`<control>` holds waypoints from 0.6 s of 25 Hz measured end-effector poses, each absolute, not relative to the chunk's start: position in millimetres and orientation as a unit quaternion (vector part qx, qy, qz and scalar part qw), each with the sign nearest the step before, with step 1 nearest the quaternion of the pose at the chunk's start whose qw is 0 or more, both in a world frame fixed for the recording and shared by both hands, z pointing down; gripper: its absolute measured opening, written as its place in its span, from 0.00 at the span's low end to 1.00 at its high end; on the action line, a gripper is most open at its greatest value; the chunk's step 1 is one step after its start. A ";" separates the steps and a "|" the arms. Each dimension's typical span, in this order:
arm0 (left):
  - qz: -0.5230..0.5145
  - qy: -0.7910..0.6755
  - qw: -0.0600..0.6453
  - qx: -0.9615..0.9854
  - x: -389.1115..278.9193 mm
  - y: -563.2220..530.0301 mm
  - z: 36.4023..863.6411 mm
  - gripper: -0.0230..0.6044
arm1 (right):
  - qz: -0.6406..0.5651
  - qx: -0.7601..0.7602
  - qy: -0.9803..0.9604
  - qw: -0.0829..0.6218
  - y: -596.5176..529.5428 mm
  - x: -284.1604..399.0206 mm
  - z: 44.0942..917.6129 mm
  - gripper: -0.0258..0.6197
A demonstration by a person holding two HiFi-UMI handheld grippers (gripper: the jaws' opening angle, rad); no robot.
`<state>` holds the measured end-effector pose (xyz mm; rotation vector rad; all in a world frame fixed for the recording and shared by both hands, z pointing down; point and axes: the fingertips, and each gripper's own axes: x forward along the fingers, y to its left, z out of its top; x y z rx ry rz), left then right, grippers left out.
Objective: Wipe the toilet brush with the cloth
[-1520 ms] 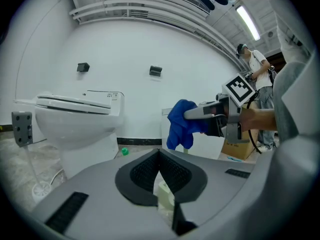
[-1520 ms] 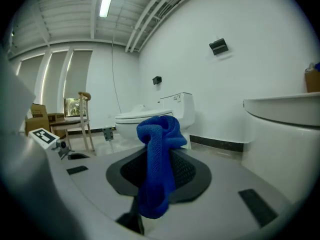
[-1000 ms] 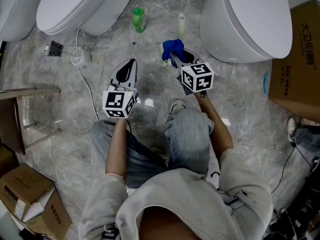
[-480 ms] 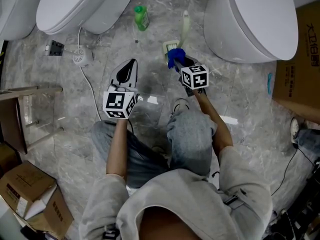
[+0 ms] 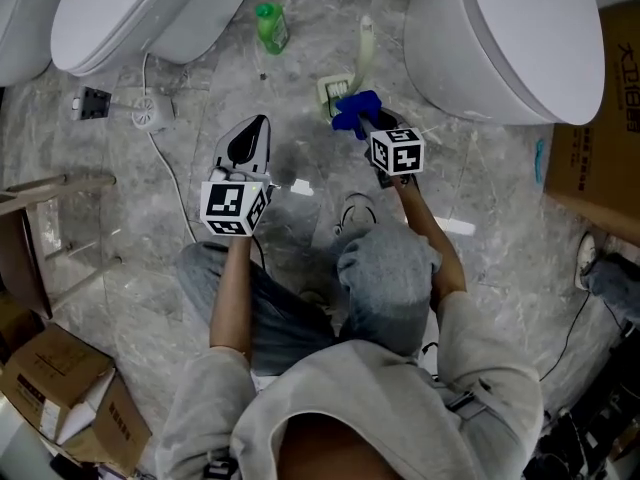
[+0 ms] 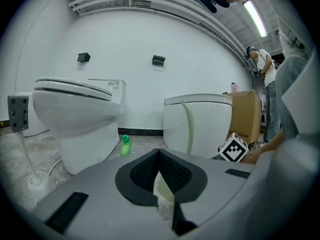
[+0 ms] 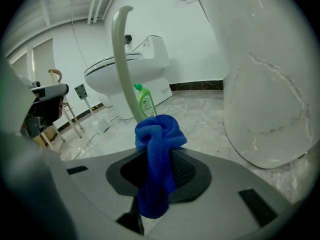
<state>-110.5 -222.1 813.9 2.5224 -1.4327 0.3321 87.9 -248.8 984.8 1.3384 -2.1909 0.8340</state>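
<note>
Bright blue cloth (image 7: 156,134), vivid against the grey, white-veined marble floor (image 5: 480,193). The toilet brush (image 7: 121,59) shows a pale creamy-green handle, and the bottle (image 5: 270,26) is lime green. Toilets (image 5: 510,38) are glossy plain white. Left gripper (image 6: 159,156) and right gripper (image 7: 156,159) are grey with black ribbed pads, their cubes checked black-and-white. Cardboard box (image 5: 600,118), brown.

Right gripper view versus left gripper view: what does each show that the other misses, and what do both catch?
Only the right gripper view shows the blue cloth, clamped in the right gripper. Only the left gripper view shows the left gripper, jaws together with nothing between them. It also shows the right gripper's marker cube and a cardboard box. Both show the pale brush handle, the green bottle and white toilets.
</note>
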 end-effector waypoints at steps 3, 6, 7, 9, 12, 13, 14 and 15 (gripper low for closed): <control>0.121 -0.485 0.124 0.857 -105.8 -221.5 823.7 0.07 | 0.292 0.499 -0.787 0.214 -250.8 109.1 980.6 0.20; 0.125 -0.490 0.146 0.850 -104.0 -221.2 834.0 0.07 | 0.279 0.510 -0.788 0.202 -254.0 125.1 966.5 0.20; 0.130 -0.493 0.152 0.847 -103.8 -220.6 836.9 0.07 | 0.274 0.512 -0.789 0.198 -254.0 127.9 959.8 0.20; 0.142 -0.503 0.156 0.838 -107.1 -217.2 838.9 0.07 | 0.264 0.513 -0.793 0.197 -251.8 132.0 943.4 0.20; 0.158 -0.533 0.162 0.815 -125.8 -208.1 827.8 0.07 | 0.256 0.509 -0.798 0.199 -241.6 137.9 911.1 0.20; 0.159 -0.542 0.166 0.808 -132.2 -204.8 820.0 0.07 | 0.255 0.508 -0.798 0.201 -236.5 140.0 898.7 0.20; 0.160 -0.549 0.169 0.803 -137.5 -201.6 811.2 0.07 | 0.255 0.507 -0.798 0.204 -230.9 141.9 885.9 0.20; 0.161 -0.556 0.171 0.798 -142.1 -199.3 802.2 0.07 | 0.254 0.507 -0.797 0.208 -225.9 143.3 872.7 0.20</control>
